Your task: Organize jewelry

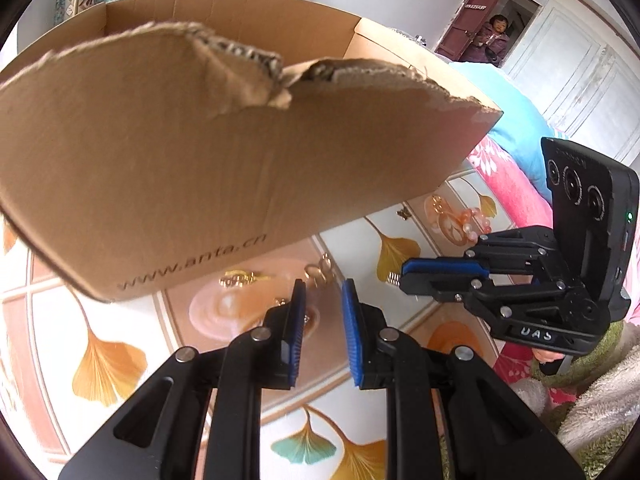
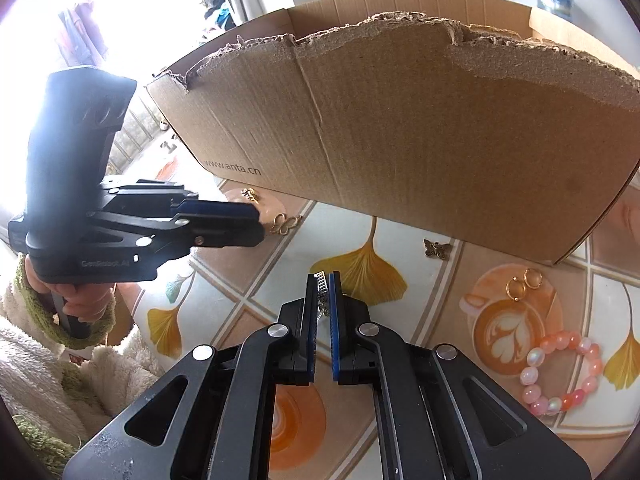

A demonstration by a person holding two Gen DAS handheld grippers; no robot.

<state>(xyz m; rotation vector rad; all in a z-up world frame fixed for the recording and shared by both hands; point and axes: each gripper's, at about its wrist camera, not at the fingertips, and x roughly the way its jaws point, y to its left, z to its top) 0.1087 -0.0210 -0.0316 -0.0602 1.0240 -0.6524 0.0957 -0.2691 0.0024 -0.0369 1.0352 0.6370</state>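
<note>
Jewelry lies scattered on a tablecloth [image 2: 400, 240] printed with ginkgo leaves, all of it in front of a torn-edged cardboard box [image 2: 420, 128] that stands at the back. Just before the box's front wall a small dark butterfly charm [image 2: 437, 249] rests flat, and further toward the box's printed corner lies a gold butterfly piece [image 2: 285, 224]. Nearer the box's other end, two gold hoop earrings [image 2: 524, 283] sit side by side on a printed coffee cup, and a pink and white bead bracelet [image 2: 562, 372] lies well in front of them.

The right gripper [image 2: 323, 280] hovers in front of the box's middle, its jaws nearly together and pinching a small silver ridged piece [image 2: 321, 286] between the blue pads; a bit of it hangs down between them. The left gripper [image 1: 322, 286] is near the printed corner of the box, jaws standing narrowly apart with nothing visibly between them, above a gold item [image 1: 240, 278] and a ring-like piece [image 1: 320, 266] on the cloth. A hand [image 2: 80, 300] in a fluffy cream sleeve grips the left tool's handle
</note>
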